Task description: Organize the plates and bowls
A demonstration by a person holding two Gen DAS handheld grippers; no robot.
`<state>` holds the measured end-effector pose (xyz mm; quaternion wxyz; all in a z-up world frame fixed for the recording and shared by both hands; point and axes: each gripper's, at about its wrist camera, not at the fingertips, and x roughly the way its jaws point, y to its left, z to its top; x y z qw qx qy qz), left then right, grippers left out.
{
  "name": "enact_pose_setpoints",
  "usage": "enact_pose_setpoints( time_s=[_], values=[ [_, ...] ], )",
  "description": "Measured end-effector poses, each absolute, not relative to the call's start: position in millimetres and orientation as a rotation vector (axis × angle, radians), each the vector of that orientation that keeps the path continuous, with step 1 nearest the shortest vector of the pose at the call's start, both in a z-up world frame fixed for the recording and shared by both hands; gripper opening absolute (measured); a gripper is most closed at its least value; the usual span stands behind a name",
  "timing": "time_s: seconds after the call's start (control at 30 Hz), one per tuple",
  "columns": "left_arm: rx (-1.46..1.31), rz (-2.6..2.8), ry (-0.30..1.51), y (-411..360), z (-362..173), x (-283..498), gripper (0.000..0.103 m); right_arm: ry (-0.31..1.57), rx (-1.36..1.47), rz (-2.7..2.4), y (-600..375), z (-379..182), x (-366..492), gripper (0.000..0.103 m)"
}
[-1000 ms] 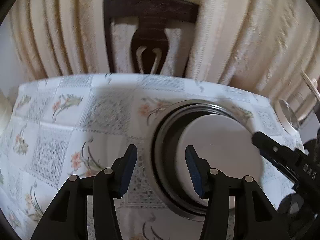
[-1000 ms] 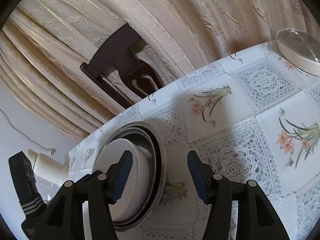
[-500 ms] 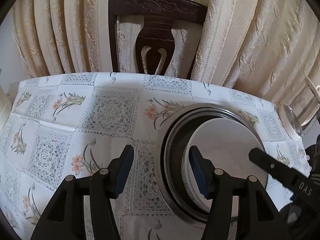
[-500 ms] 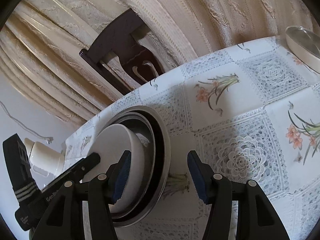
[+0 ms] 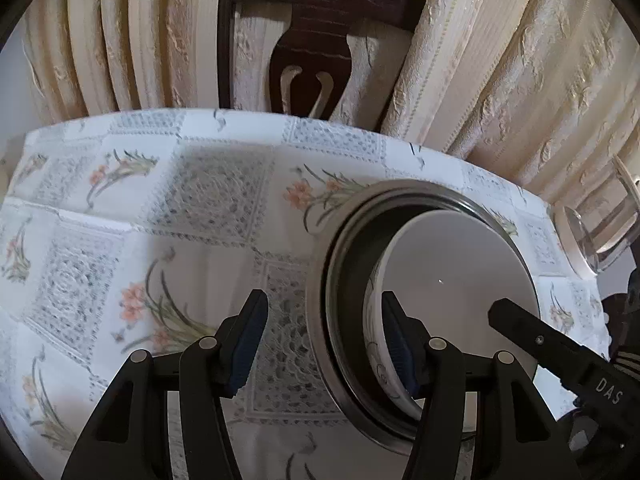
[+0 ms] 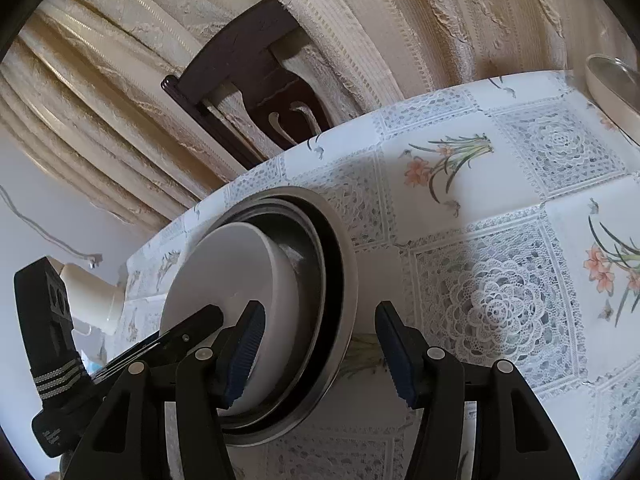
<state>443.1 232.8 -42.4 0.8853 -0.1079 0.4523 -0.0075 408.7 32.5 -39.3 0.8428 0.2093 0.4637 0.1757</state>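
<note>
Bowls have drawn nearer since a second ago: the white bowl [image 5: 452, 276] nested in the steel bowls [image 5: 320, 304] now fills more of both views. Left claw [image 5: 324, 340] released, straddling the steel rim; right claw [image 6: 320, 350] released likewise. The stack sits on the bench's floral lace cloth [image 5: 120, 220], with a dark chair [image 5: 312, 40], cream curtains [image 5: 500, 60] and a glass-lidded dish [image 6: 612, 80] beyond.
</note>
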Motion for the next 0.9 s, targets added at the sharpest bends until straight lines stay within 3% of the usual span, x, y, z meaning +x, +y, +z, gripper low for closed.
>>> enact_pose_setpoints(
  time_s=[0.17, 0.9],
  values=[
    [-0.223, -0.077, 0.964, 220, -45, 443, 0.042, 0.987, 0.457, 0.404, 32, -39, 409, 0.05],
    [-0.167, -0.04, 0.937, 212, -44, 438, 0.041, 0.951, 0.414, 0.4, 39, -34, 407, 0.046]
  ],
)
